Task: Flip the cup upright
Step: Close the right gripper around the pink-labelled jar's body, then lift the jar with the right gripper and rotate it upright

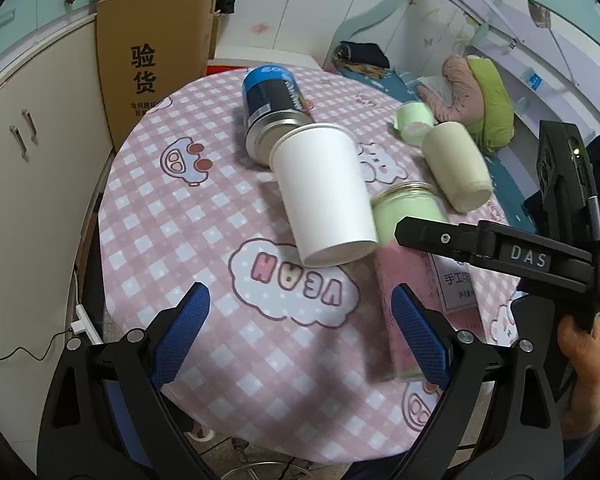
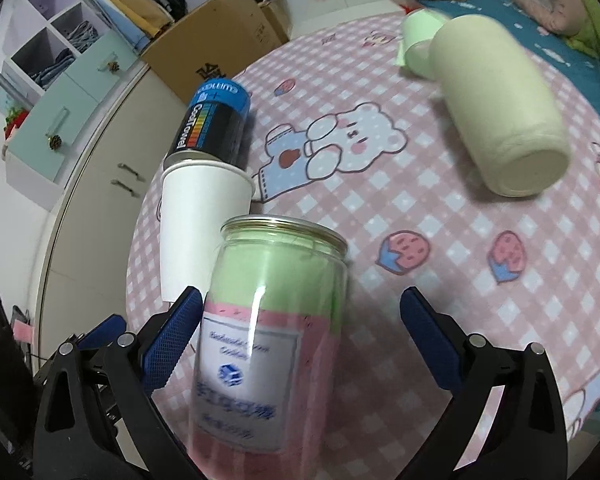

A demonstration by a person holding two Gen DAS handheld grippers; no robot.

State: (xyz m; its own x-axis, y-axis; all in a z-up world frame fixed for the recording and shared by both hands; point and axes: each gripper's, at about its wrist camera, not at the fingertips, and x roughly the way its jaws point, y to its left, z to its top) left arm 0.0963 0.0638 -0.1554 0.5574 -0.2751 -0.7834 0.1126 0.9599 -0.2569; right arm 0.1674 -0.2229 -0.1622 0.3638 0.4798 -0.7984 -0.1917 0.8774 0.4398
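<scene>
A white paper cup (image 1: 324, 188) lies on its side on the pink checked tablecloth (image 1: 180, 208), its base toward me and its rim against a blue and black can (image 1: 274, 104). My left gripper (image 1: 300, 336) is open and empty, a little short of the cup. In the right wrist view the cup (image 2: 200, 232) lies at the left behind a clear jar with green and pink filling (image 2: 268, 320). My right gripper (image 2: 300, 340) is open with the jar between its fingers; the left pad (image 2: 172, 340) is close to the jar. The right gripper's body (image 1: 500, 252) shows in the left wrist view.
A cream cylinder (image 1: 456, 168) lies on its side at the far right beside a pale green cup (image 1: 414, 120). A cardboard box (image 1: 152, 68) stands behind the table by white cabinets (image 1: 32, 160). A bed with bedding (image 1: 476, 92) is at the right.
</scene>
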